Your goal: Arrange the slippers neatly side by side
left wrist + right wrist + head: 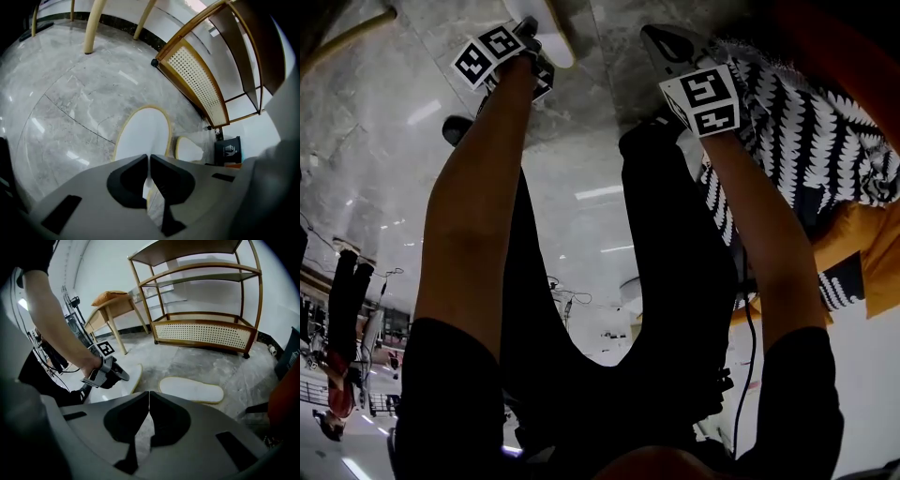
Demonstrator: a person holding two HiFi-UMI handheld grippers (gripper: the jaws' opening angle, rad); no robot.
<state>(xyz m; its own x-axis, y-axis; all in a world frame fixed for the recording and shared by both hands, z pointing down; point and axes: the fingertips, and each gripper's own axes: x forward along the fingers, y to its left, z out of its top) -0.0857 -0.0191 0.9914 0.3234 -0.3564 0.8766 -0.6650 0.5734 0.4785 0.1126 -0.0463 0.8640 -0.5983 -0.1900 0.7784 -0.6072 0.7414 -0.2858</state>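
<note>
The right gripper is nearest. Its jaws are pressed together with nothing between them.

Just beyond it on the left, the left gripper is pinched nearly closed on the rim of one slipper. Its own view shows the tan edge running in between the jaws.

The other slipper lies flat on the floor to the right, apart from the first and at an angle to it. A shelf rack stands farthest back.

The grip takes only a thin edge, so the slipper may sag, swing or slip free when moved. On polished stone, a nudge could send either slipper sliding and leave the pair crooked.

Both slippers are flat, long ovals, matt white with thin tan piping, and probably soft. The floor is grey, veined and glossy. The rack is pale wood with a perforated woven panel.
</note>
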